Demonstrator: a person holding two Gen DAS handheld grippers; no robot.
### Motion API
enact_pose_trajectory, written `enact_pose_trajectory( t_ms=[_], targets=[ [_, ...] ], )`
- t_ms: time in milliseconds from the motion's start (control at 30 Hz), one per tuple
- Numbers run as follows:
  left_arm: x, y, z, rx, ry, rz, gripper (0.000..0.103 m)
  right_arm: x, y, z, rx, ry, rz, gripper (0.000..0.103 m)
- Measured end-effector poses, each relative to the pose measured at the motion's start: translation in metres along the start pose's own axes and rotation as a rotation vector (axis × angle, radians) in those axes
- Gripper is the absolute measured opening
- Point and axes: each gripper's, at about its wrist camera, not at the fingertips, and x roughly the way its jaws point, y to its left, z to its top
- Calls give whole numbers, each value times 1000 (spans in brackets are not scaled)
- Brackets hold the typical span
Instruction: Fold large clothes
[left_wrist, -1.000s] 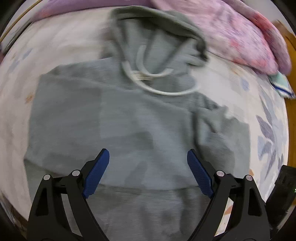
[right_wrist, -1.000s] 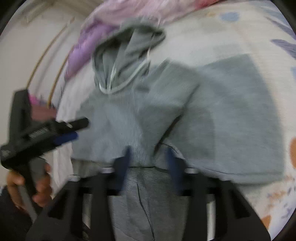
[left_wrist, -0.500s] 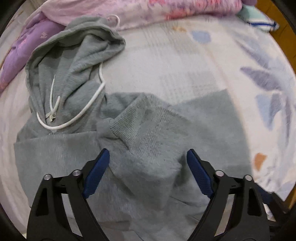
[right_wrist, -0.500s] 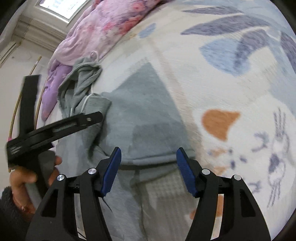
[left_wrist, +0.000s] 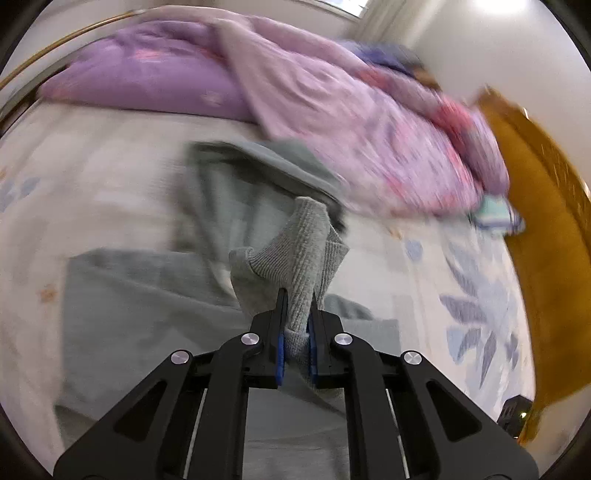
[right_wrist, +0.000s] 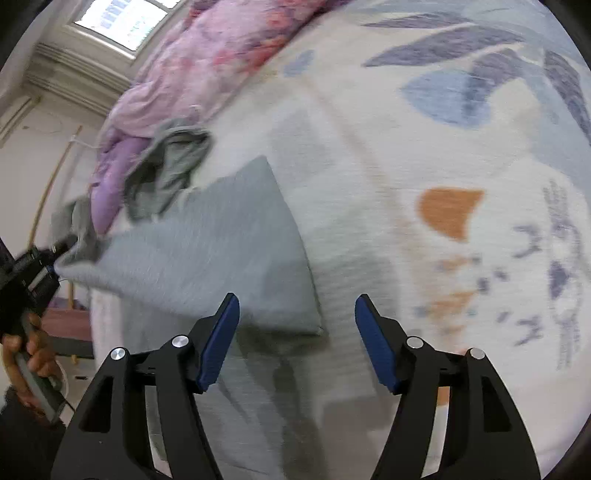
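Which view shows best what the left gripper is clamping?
The left wrist view: the left gripper is shut on the ribbed sleeve cuff of the grey hoodie, close up and sharp. The right wrist view shows that gripper only small and blurred at its left edge, pulling fabric taut.

Our left gripper (left_wrist: 295, 332) is clamped tight, apparently raised; our right gripper (right_wrist: 297, 347) hovers spread wide.

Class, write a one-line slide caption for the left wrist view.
Left gripper shut on the ribbed sleeve cuff of a grey hoodie lying on a bed.
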Motion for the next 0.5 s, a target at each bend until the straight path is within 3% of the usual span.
enact_pose_trajectory(
  t_ms=[100,200,367,500],
  targets=[
    [-13,50,-4,-58,-8,57,9,14,21,-5,-19,24,31,63],
    [-6,110,-22,-174,43,88,9,28,37,-8,-35,42,42,63],
    [17,157,-50,-254,114,112,10,58,69,-12,-119,96,20,63],
    [19,176,-58,-334,106,117,17,66,92,-13,-166,86,6,63]
  ],
)
